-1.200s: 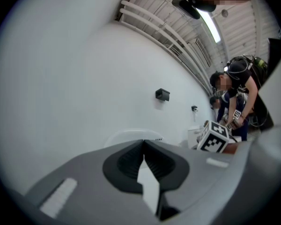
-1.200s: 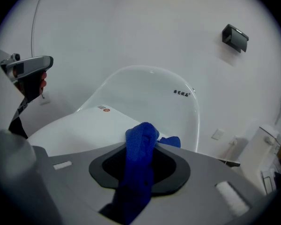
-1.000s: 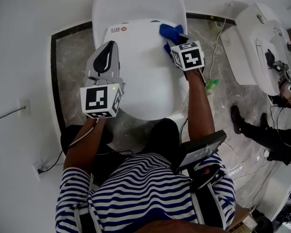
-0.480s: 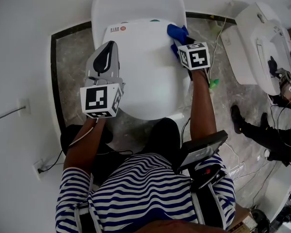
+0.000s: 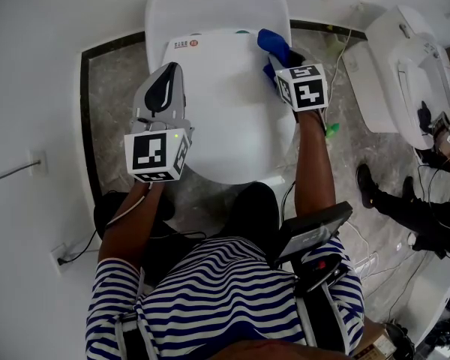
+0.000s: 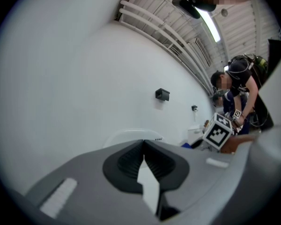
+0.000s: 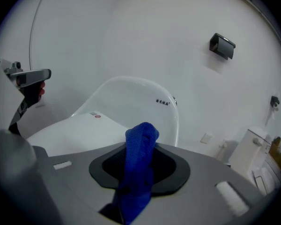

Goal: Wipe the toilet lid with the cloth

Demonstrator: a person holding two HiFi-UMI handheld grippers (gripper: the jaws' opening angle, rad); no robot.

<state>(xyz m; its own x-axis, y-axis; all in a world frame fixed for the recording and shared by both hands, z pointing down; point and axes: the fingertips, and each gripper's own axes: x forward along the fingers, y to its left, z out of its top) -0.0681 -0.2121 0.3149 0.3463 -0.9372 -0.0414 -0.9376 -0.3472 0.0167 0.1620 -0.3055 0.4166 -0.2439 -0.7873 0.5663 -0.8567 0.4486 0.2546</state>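
- Right gripper [image 5: 281, 66]: jaws clamped on blue cloth [image 5: 271, 43], which is pinched in a fold between them; one end stands up past the tips, the other hangs below.
- Left gripper [image 5: 167, 77]: jaws together at the tips, nothing between them; it sits over the lid's left edge, and contact cannot be told.
- Cloth: deep blue, nubby weave, bunched; lies at the upper right corner of the toilet lid [image 5: 225, 118], by the hinge end.
- Lid: white, glossy, closed, with a small red-marked label at its upper left.
- Room: white walls, grey marbled floor [image 5: 112, 73] with a dark border; second toilet [image 5: 405, 66] at right of the frame, another person [image 5: 427, 201] beside it.
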